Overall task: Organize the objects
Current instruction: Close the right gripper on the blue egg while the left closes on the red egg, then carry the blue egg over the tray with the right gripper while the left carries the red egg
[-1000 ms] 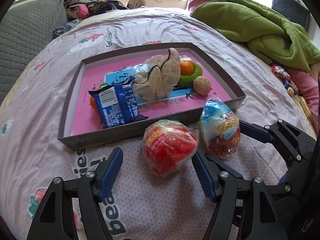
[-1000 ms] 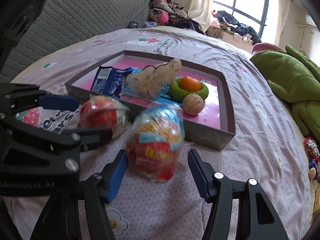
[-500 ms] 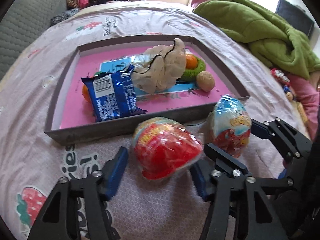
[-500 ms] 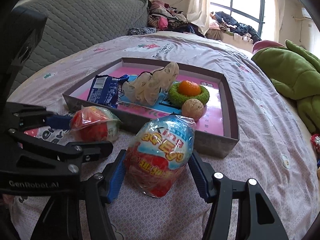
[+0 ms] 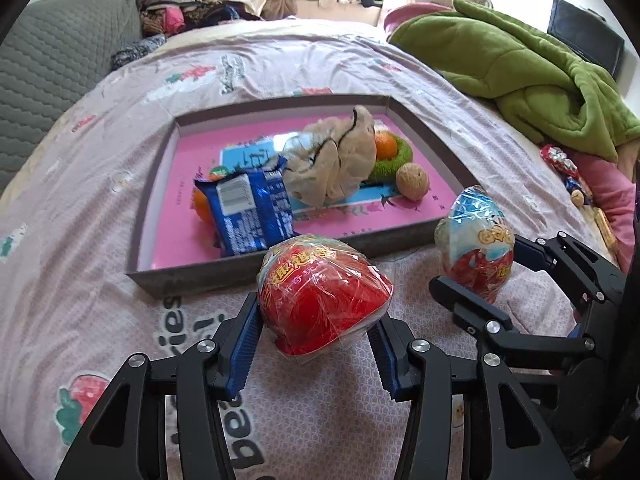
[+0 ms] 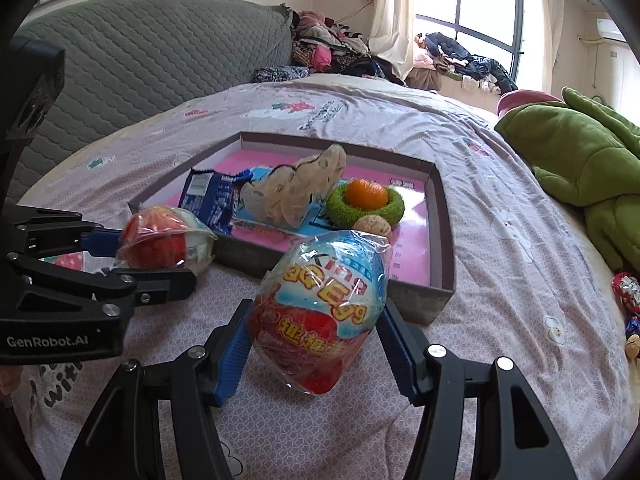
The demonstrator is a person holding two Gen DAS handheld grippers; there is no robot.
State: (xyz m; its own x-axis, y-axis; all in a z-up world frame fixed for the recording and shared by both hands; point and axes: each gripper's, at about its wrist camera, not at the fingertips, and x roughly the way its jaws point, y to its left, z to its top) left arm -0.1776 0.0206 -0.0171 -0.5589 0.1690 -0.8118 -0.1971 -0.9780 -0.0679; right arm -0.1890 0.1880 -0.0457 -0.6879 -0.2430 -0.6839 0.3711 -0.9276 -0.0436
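Observation:
My left gripper [image 5: 318,344] is shut on a red wrapped egg toy [image 5: 322,294] and holds it just above the bedsheet, in front of the tray. My right gripper [image 6: 316,346] is shut on a blue and red wrapped egg toy [image 6: 322,312], also lifted, to the right of the left one. The pink tray [image 5: 256,270] with grey walls lies just beyond both. It holds a blue snack packet [image 5: 250,210], a beige cloth pouch [image 5: 334,168], an orange in a green nest [image 5: 388,150] and a walnut [image 5: 412,181].
A green blanket [image 5: 532,68] lies at the right. Small wrapped sweets [image 5: 564,172] lie by a pink pillow at the right edge. A grey quilted headboard [image 6: 140,64] stands at the left. Clothes are piled at the far end of the bed.
Both grippers closed on their egg toys and lifted them slightly off the sheet. The tray and its contents have not moved.

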